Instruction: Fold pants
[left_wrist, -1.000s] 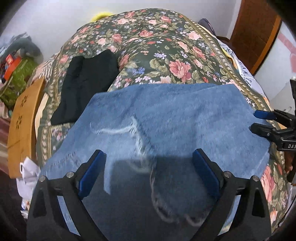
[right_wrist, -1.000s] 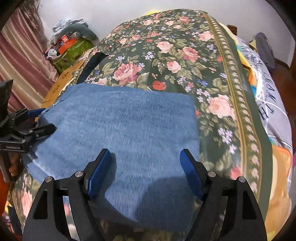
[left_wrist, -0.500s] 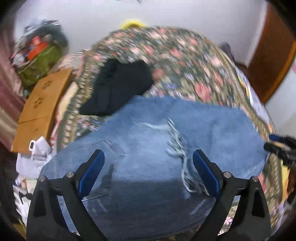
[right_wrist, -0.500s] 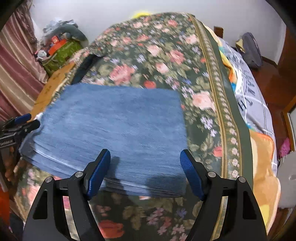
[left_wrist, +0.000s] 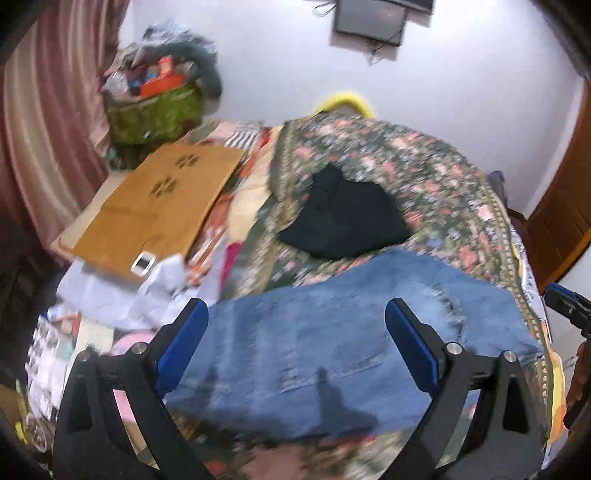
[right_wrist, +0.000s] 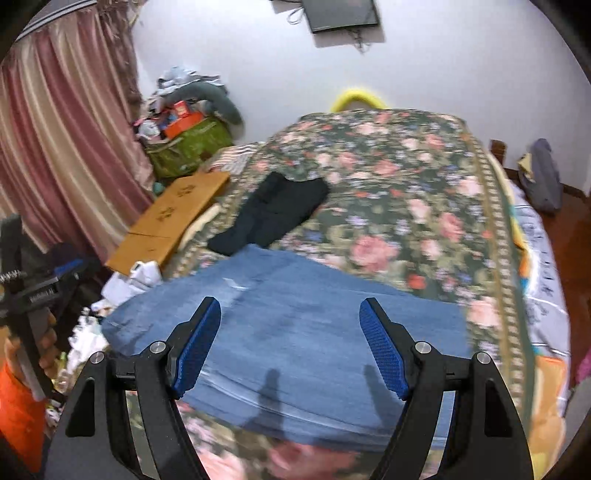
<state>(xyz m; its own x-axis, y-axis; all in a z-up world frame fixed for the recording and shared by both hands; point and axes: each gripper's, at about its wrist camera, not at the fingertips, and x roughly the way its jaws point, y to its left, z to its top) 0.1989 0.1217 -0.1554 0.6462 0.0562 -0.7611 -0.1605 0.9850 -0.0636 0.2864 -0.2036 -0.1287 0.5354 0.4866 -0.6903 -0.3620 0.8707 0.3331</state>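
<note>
Blue denim pants (left_wrist: 332, 343) lie folded in a flat rectangle at the near edge of the floral bed, also in the right wrist view (right_wrist: 314, 328). A frayed rip (left_wrist: 448, 310) shows near their right side. My left gripper (left_wrist: 295, 332) is open and empty, held above and back from the pants. My right gripper (right_wrist: 290, 332) is open and empty, also above and back from them. The right gripper shows at the right edge of the left wrist view (left_wrist: 569, 306). The left gripper shows at the left edge of the right wrist view (right_wrist: 44, 291).
A black folded garment (left_wrist: 347, 218) lies on the floral bedspread (right_wrist: 406, 192) behind the pants. A brown cardboard box (left_wrist: 159, 206) with a phone (left_wrist: 143, 263) sits left of the bed. A green bag of clutter (right_wrist: 188, 144) and a curtain (right_wrist: 55, 147) stand at the left.
Both grippers have pulled back and up from the pants, so more of the room, wall and curtain shows. The pants lie still on the bed.
</note>
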